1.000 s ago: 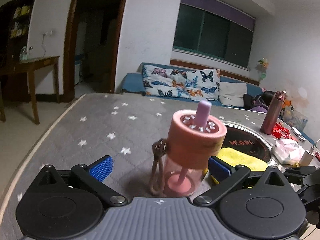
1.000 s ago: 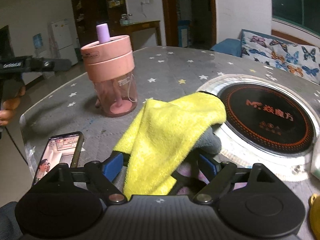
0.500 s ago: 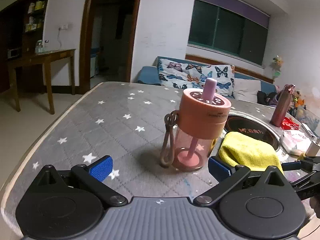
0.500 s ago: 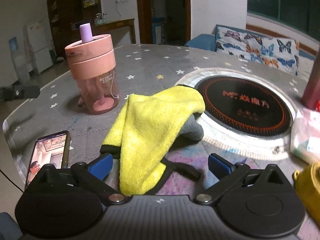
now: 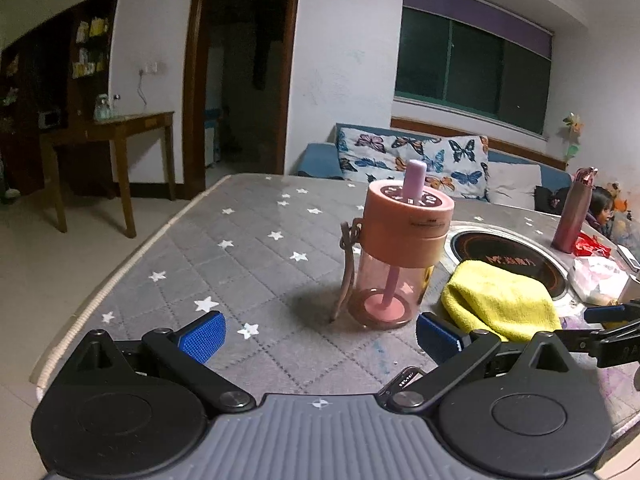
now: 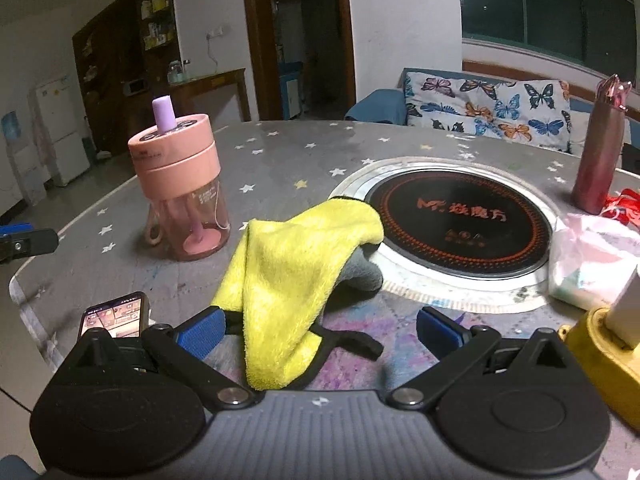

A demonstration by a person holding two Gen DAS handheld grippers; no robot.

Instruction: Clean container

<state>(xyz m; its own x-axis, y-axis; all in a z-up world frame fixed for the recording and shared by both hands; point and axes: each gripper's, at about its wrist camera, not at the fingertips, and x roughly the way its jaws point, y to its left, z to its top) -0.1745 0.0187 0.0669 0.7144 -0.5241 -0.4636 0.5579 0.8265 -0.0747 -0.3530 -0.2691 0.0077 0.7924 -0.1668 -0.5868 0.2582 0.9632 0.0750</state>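
I see my left gripper (image 5: 320, 336) spread wide, empty, the pink container (image 5: 398, 256) ahead; my right gripper (image 6: 318, 330) spread wide, the yellow cloth (image 6: 296, 272) between its fingers, unclamped.

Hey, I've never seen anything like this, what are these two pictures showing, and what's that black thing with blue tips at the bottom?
No robot here: a person holds a two-finger gripper in each hand, with a fisheye camera on each looking along its fingers. One picture comes from the left gripper, the other from the right gripper. Both are open and hold nothing. On the grey starred table stands a pink cup with a straw, beside a yellow cloth, a built-in round cooktop, a phone and a dark red bottle. The cloth lies between the right gripper's fingers, ungrasped.
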